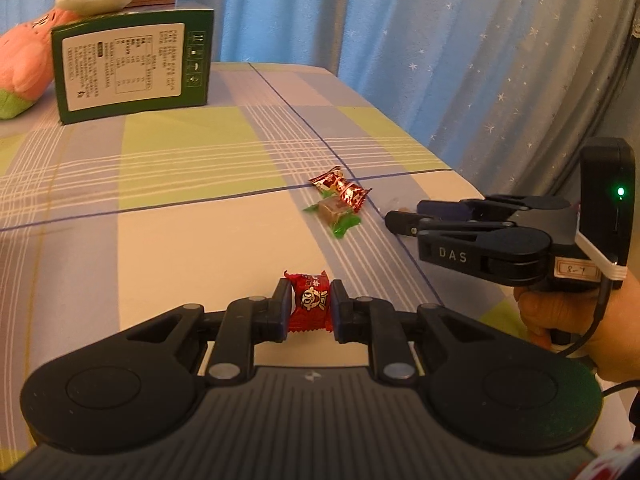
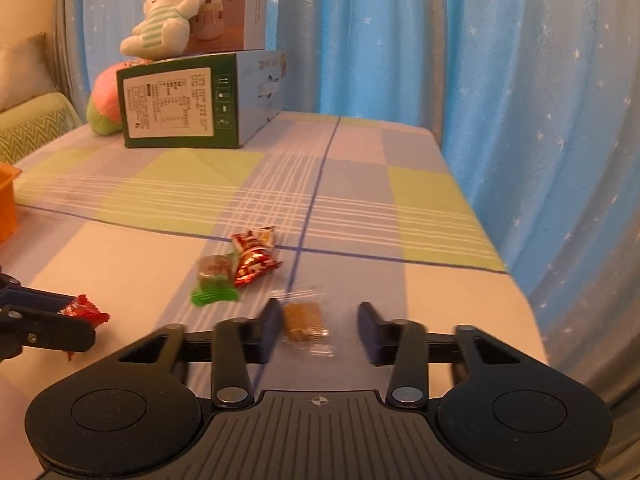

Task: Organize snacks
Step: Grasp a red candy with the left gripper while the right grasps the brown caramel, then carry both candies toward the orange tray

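Four sweets lie on the checked cloth [image 2: 360,184]. Left gripper [image 1: 310,312], lower centre of the left view, is clamped on a red sweet [image 1: 310,306]. Right gripper [image 2: 318,330], lower centre of the right view, has its fingers apart around a brown sweet [image 2: 304,320] in clear wrap; the left pad is just beside it, the right pad apart from it. Mid-frame, a green-wrapped sweet [image 2: 214,278] touches a red foil sweet [image 2: 254,258]. Upper left: a green box [image 2: 176,106] bearing a toy rabbit [image 2: 168,12]. An orange bin [image 2: 7,200] shows at the left edge
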